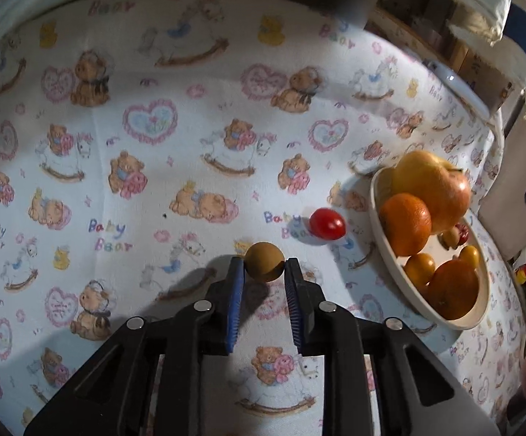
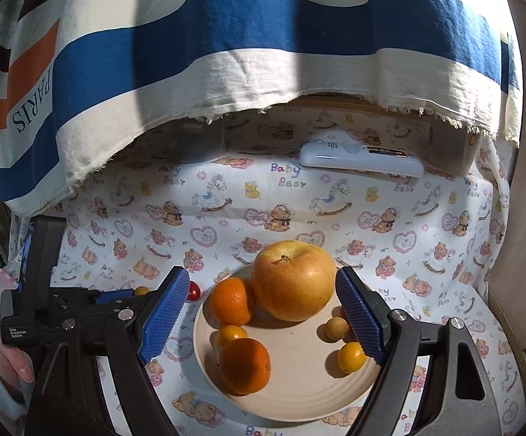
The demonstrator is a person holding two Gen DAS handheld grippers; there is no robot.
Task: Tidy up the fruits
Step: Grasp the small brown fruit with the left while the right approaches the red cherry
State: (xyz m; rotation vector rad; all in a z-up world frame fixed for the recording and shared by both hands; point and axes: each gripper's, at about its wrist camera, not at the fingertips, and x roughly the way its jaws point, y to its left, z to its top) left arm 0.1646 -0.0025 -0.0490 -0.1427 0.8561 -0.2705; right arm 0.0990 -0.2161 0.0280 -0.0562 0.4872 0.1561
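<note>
I had the left gripper (image 1: 264,267) clamped on a small brownish-yellow round fruit (image 1: 264,261), its blue pads (image 1: 235,298) pressing either side just above the tablecloth (image 1: 154,145). That cloth was printed with teddy bears, rocking horses and hearts, and I could read "Baby Bear" on it in several spots. A red cherry tomato (image 1: 327,223) lay on the cloth just beyond the held fruit, between it and the cream plate (image 2: 299,399). My right gripper (image 2: 263,312) stood wide open over that plate, gripping nothing. On the plate sat a large yellow-red apple (image 2: 293,279), two oranges (image 2: 244,365), and a few small yellow tomatoes (image 2: 351,356). The black body of the left gripper carried a small label reading "Data Acquisition System". Behind the table hung a striped fabric (image 2: 226,43) lettered "PARIS", and a white device (image 2: 361,161) lay below it; its print was too small for me to read
</note>
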